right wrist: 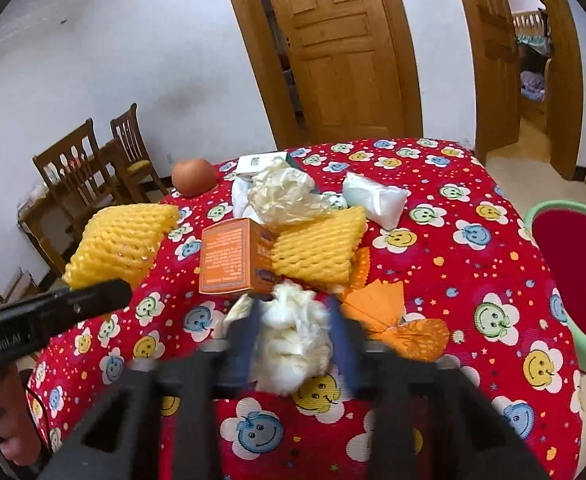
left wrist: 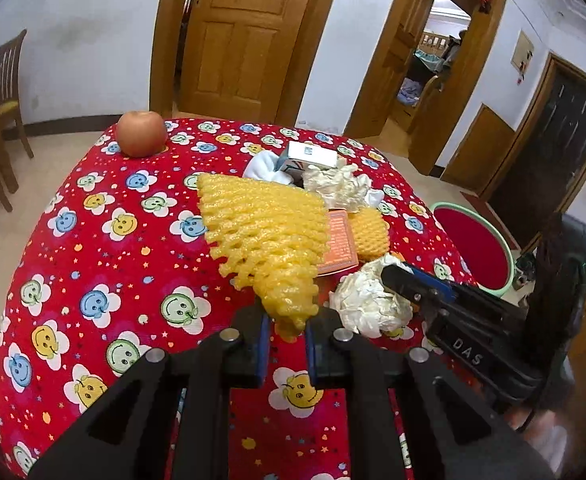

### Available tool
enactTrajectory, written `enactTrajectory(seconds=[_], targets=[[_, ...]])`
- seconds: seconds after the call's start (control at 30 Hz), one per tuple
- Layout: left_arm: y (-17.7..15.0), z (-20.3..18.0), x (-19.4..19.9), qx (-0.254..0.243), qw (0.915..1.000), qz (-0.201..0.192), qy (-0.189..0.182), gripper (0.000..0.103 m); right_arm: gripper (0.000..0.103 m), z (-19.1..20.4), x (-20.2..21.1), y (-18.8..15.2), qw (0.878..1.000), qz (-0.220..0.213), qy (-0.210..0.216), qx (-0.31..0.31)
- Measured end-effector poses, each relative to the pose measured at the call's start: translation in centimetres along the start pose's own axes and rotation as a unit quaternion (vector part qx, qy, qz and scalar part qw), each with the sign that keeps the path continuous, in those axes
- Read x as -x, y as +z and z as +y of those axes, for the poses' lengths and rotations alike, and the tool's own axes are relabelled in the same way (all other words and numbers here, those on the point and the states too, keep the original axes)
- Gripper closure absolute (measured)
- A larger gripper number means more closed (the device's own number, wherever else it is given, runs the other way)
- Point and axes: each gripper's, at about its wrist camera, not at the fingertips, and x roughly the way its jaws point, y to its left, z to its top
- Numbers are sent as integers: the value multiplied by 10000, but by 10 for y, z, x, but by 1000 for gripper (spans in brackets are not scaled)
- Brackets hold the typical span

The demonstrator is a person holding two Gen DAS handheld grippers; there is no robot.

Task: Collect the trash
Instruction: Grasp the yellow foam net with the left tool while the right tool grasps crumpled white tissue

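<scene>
My left gripper (left wrist: 287, 326) is shut on the corner of a yellow foam fruit net (left wrist: 265, 224) and holds it lifted over the red smiley tablecloth (left wrist: 105, 264); the net also shows in the right wrist view (right wrist: 121, 240). My right gripper (right wrist: 293, 332) is closed around a crumpled white paper ball (right wrist: 295, 340), which also shows in the left wrist view (left wrist: 367, 300). On the table lie a second yellow net (right wrist: 317, 250), an orange box (right wrist: 229, 256), another crumpled paper wad (right wrist: 285, 196), a white packet (right wrist: 375, 198) and orange wrappers (right wrist: 389, 312).
A green bin with a red liner (right wrist: 573, 276) stands on the floor right of the table. An apple (left wrist: 141, 134) sits at the far left corner, a white box (left wrist: 313, 154) at the back. Wooden chairs (right wrist: 93, 168) stand left; doors are behind.
</scene>
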Motion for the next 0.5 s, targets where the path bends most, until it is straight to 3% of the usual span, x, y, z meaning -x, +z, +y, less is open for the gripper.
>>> enactTrajectory(seconds=[0.5], targets=[[8,-26,-3,-352,9992,-157,116,90,87,7,22,9,9992,-386,23,115]])
